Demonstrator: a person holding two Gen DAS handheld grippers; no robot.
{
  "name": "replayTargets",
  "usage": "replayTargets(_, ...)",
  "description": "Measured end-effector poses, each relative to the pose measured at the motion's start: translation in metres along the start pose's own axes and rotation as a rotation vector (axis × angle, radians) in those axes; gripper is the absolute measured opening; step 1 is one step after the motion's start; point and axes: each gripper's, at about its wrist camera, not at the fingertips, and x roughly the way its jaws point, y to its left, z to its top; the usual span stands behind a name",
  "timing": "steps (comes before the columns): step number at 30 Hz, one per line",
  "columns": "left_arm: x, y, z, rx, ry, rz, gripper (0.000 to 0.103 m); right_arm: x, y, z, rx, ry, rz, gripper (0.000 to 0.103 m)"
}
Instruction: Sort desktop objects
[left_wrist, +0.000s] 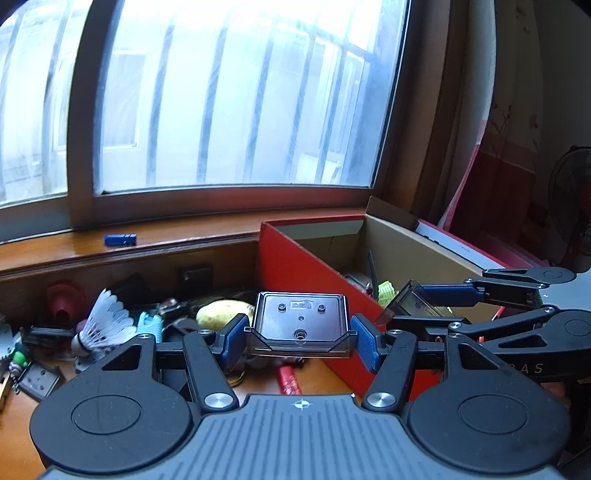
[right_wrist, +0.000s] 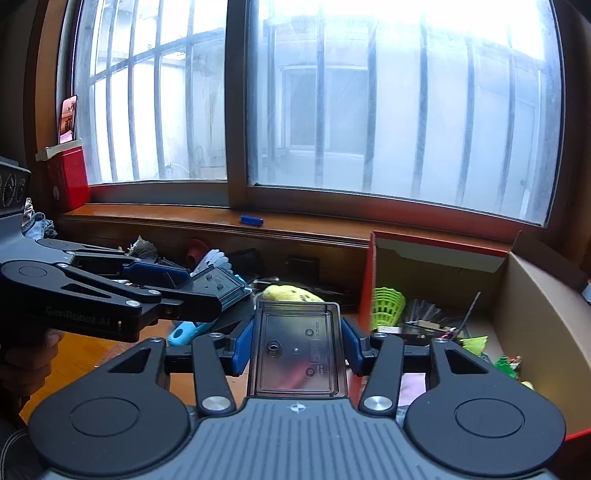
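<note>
Each hand carries a smoky, see-through plastic case, both lifted clear of the desk near its back edge, under the windowsill. The left gripper has its blue pads pressed on the two sides of the wider case, whose flat bottom with its screw holes faces the camera and whose long side runs across the jaws. The right gripper is clamped on the narrower case, gripped across its short width so that its long axis runs straight out along the fingers toward the window. That case hangs just by the near wall of the red cardboard box, which stands at the desk's right end with green shuttlecocks and odds and ends already inside. I would judge both cases light, hard and hollow, with smooth walls that could slip or crack if squeezed too hard; the straight side walls where the pads now sit look the best hold, low and even so nothing twists. Loose clutter still lies on the desk, among it a white shuttlecock and something yellow.
</note>
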Motion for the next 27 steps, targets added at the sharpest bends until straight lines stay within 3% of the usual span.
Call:
replayTargets(12,0.046,-0.046,0.042,0.029,-0.021,0.018,0.06,-0.01,-0.057,0.003,0.042,-0.04,-0.018,0.052)
replayTargets(27,0.093,-0.106,0.057,0.1,0.002,-0.04,0.06,-0.026,-0.126,-0.016,0.134,-0.044,-0.159,0.052)
